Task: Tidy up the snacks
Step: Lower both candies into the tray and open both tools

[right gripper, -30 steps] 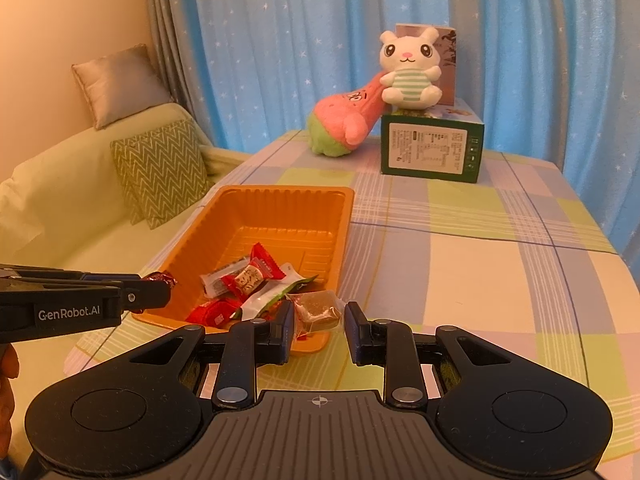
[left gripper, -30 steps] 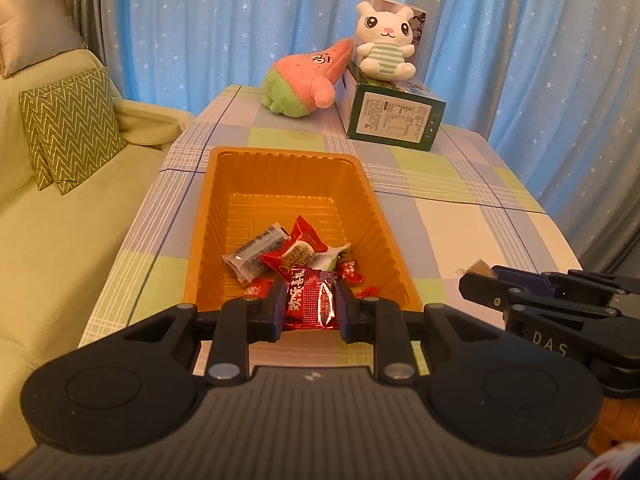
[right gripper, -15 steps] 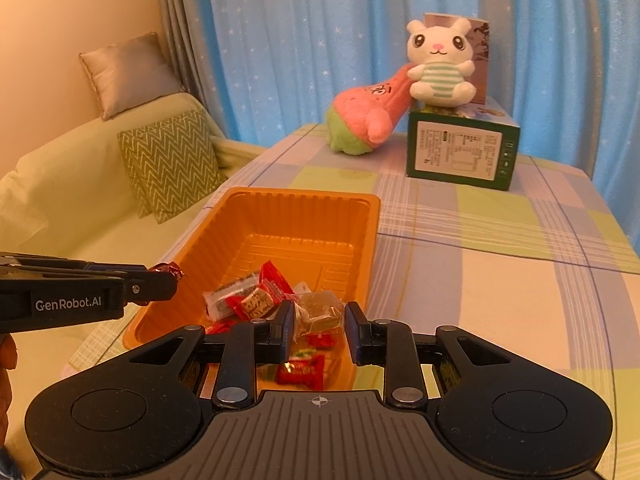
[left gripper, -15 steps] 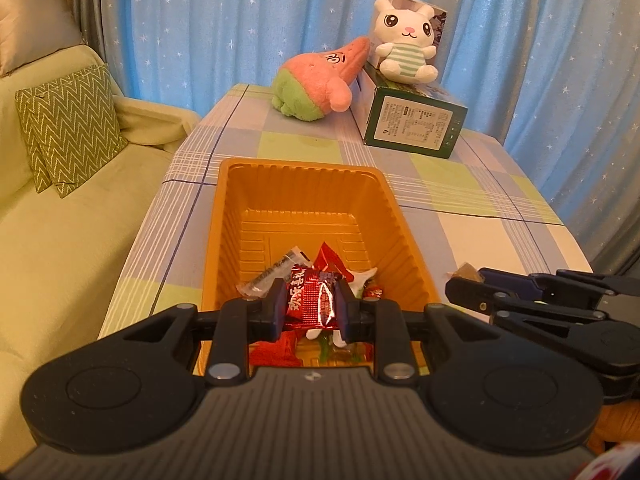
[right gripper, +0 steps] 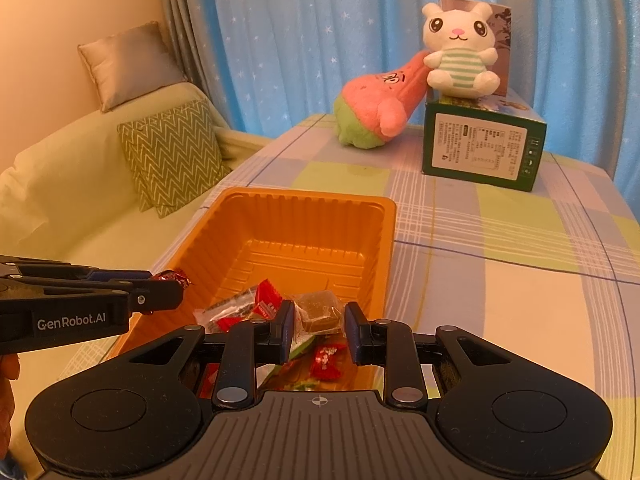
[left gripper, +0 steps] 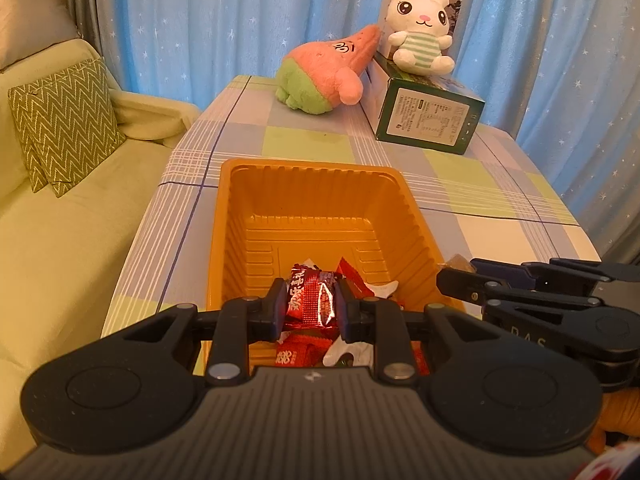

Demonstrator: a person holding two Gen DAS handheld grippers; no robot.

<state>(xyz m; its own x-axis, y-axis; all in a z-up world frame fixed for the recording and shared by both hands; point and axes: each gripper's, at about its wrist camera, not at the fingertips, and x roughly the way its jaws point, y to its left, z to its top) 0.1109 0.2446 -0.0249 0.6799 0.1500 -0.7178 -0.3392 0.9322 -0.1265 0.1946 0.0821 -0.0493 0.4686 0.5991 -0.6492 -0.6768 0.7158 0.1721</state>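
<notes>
An orange plastic tray sits on the checked tablecloth; it also shows in the right wrist view. Several wrapped snacks lie at its near end. My left gripper is shut on a dark red foil candy and holds it over the tray's near end. My right gripper is shut on a clear-wrapped brown snack, also over the tray. In the left wrist view the right gripper reaches in from the right. In the right wrist view the left gripper reaches in from the left.
A pink and green plush toy and a green box with a white bunny plush on it stand at the table's far end. A green sofa with a zigzag cushion lies left of the table. Blue curtains hang behind.
Both grippers have moved forward over the tray with their snacks still held. The tray's near end now lies under the fingers.
</notes>
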